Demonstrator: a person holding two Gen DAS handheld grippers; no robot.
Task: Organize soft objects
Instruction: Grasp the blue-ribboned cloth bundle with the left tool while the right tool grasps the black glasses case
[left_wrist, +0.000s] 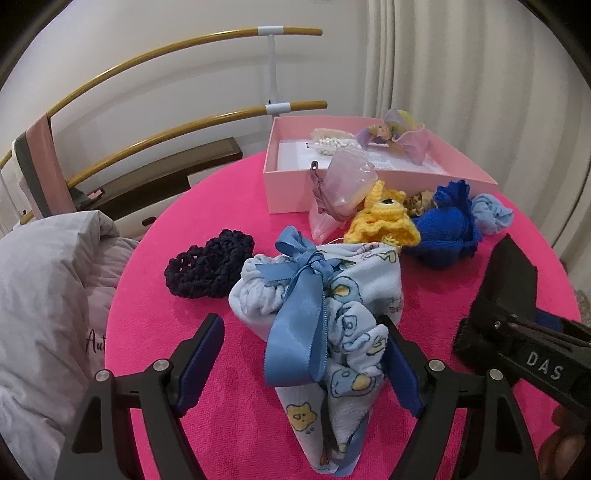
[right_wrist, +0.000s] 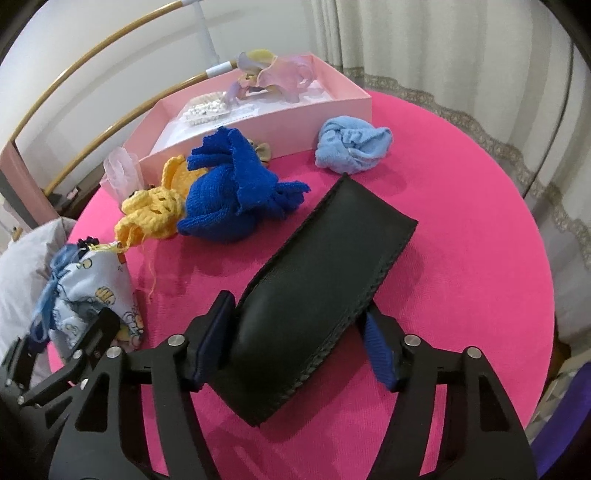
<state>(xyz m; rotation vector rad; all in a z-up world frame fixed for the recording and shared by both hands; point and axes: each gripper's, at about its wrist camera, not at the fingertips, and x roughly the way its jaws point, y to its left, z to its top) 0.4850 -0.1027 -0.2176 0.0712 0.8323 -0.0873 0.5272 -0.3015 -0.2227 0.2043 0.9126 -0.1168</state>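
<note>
A printed light-blue cloth bundle (left_wrist: 328, 325) tied with a blue ribbon (left_wrist: 299, 332) lies on the pink round table (left_wrist: 207, 424). My left gripper (left_wrist: 303, 350) is open around its near part, the right pad touching the cloth. My right gripper (right_wrist: 295, 336) is around a black leather pouch (right_wrist: 314, 295); the left pad touches it, the right pad stands a little apart. The pouch and right gripper also show in the left wrist view (left_wrist: 509, 288). The bundle also shows in the right wrist view (right_wrist: 88, 295).
A pink box (left_wrist: 384, 192) with beads and a pastel bow stands at the back. Near it lie a plastic bag (left_wrist: 343, 192), yellow crochet piece (left_wrist: 384, 221), royal-blue knit (left_wrist: 450, 225), light-blue cloth (right_wrist: 351, 147) and dark crochet net (left_wrist: 207, 266). A grey pillow (left_wrist: 40, 314) lies left.
</note>
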